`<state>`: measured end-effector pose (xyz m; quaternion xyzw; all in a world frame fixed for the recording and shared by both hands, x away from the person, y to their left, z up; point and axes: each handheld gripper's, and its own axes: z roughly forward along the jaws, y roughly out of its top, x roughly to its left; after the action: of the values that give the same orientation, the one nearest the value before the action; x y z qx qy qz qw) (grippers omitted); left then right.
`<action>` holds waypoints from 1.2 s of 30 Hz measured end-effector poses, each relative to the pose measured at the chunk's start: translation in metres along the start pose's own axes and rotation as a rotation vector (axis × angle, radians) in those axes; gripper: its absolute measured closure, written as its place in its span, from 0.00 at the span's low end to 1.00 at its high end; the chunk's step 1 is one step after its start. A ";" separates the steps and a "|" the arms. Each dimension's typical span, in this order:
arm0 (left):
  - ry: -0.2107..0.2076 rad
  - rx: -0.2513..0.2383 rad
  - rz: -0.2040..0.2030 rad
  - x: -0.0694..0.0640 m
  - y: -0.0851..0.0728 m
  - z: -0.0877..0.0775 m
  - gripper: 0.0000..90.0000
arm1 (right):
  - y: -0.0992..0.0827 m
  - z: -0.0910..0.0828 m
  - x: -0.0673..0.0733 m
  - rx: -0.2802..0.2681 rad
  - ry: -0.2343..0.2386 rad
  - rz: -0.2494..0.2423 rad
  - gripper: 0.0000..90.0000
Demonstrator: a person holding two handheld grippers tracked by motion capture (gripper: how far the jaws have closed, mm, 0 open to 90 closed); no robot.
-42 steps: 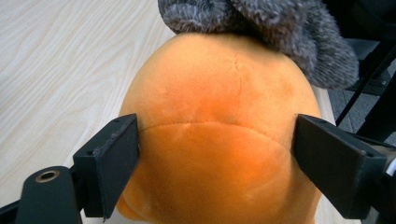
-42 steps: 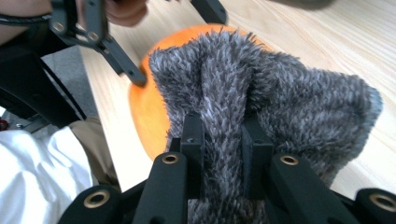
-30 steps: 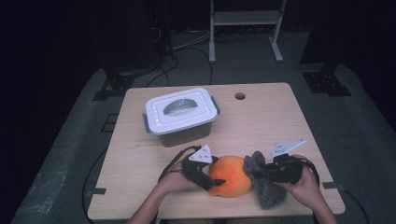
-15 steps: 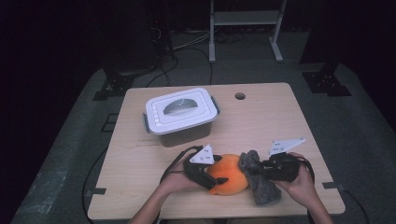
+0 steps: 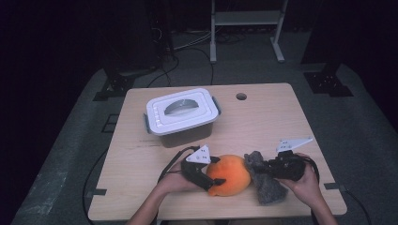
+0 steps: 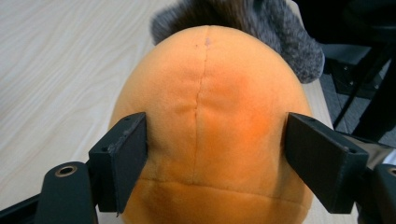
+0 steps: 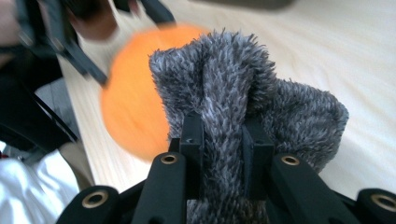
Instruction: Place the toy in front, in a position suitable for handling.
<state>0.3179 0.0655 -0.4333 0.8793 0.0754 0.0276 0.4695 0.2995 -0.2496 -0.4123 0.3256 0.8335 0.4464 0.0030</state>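
Orange plush fills the middle of the work: a round plush toy point(image 5: 230, 174) lies near the bench's near edge, with a grey furry cloth point(image 5: 265, 182) touching its right side. Going left to right, the left claw point(image 5: 213, 180) straddles the toy's left end; its jaws have just been closing and now sit against both flanks of the toy, pressing on it. The left hand point(image 5: 171, 180) lies low on the bench point(image 5: 263, 117), forearm coming in from the near edge. The right claw point(image 5: 262, 168) is pinched tight on a fold of the cloth, the right hand point(image 5: 307, 180) level and aimed toward the toy. Both grips seem made; pulling cloth and toy apart, or moving either toward the lidded white box point(image 5: 182, 116) at the far left, looks undone.
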 end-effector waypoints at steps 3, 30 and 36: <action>0.000 0.003 0.001 0.000 0.000 0.000 0.24 | 0.004 0.003 0.005 0.001 0.003 -0.019 0.82; 0.002 0.017 0.036 -0.007 0.004 0.003 0.24 | -0.006 0.009 0.003 0.093 0.017 -0.012 0.81; 0.000 0.021 0.062 -0.011 0.007 0.005 0.24 | 0.006 -0.002 0.011 0.010 0.014 -0.036 0.81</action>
<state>0.3080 0.0556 -0.4304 0.8862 0.0484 0.0412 0.4589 0.2935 -0.2423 -0.4032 0.3077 0.8414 0.4442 0.0035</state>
